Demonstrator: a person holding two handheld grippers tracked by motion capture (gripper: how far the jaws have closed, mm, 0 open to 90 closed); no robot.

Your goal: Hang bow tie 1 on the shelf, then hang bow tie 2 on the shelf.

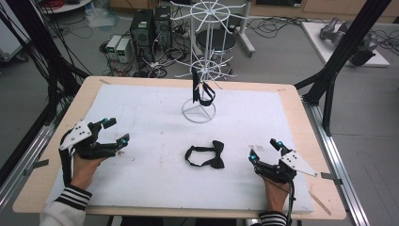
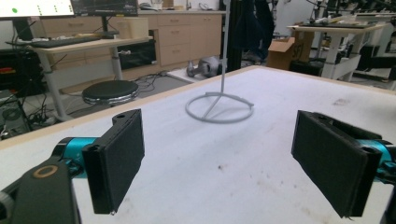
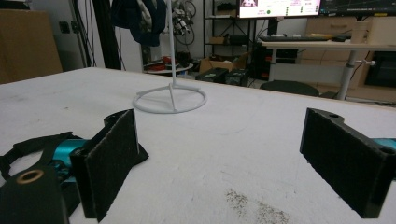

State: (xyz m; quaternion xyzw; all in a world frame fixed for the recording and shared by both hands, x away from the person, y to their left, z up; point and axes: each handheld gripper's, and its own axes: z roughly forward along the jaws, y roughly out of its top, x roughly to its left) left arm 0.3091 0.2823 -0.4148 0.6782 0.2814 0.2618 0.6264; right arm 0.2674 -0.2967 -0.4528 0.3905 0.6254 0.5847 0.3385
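A black bow tie [image 1: 205, 157] with its strap looped lies flat on the white mat, near the front middle. Another black bow tie [image 1: 201, 92] hangs from the lower ring of a white wire rack [image 1: 205, 56] at the back middle. My left gripper [image 1: 113, 131] rests on the mat at the left, open and empty, well away from the bow tie. My right gripper [image 1: 264, 149] rests at the right, open and empty, a short way right of the lying bow tie. In the right gripper view the bow tie [image 3: 35, 144] shows behind the left jaw, and the rack's base ring [image 3: 170, 100] stands ahead.
The white mat [image 1: 141, 113] covers a wooden table [image 1: 291, 99]. Black frame posts [image 1: 341, 52] stand at the right edge. Computers, cables and a stool [image 1: 214, 40] sit on the floor beyond the far edge. The rack's base ring [image 2: 219, 107] lies ahead in the left gripper view.
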